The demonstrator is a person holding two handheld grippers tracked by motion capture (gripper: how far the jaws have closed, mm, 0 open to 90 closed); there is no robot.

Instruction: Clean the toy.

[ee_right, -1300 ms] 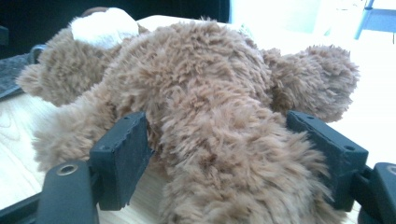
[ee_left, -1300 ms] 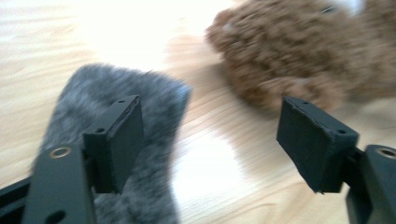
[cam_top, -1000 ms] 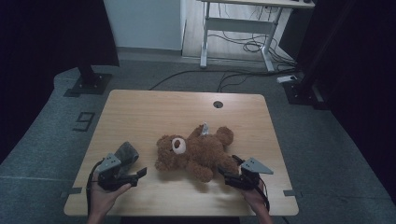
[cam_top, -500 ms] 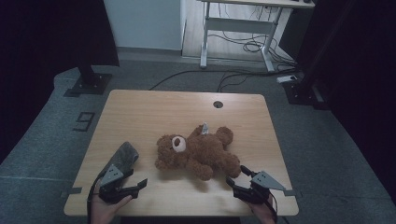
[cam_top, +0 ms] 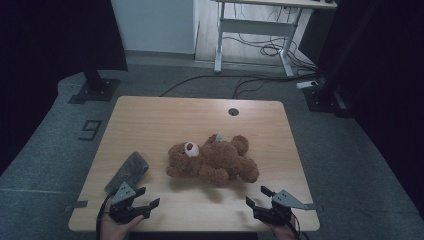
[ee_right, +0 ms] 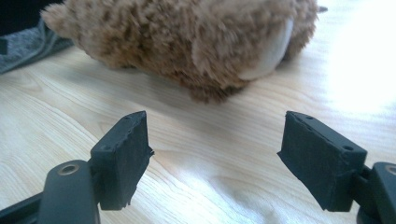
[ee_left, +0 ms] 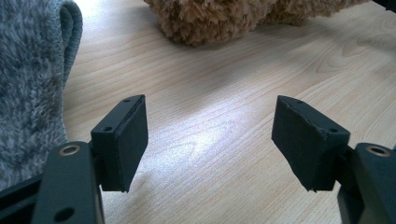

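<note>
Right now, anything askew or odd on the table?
Only the teddy bear: toppled, lying across mid-table rather than sitting up. The grey cloth lies rolled by the left edge. No spill or damage that I can see.

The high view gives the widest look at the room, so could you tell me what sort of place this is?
Probably a lab or studio set up for recording. A small wooden table stands alone on grey carpet, dark curtains flank it, and a desk frame with loose cables stands behind.
</note>
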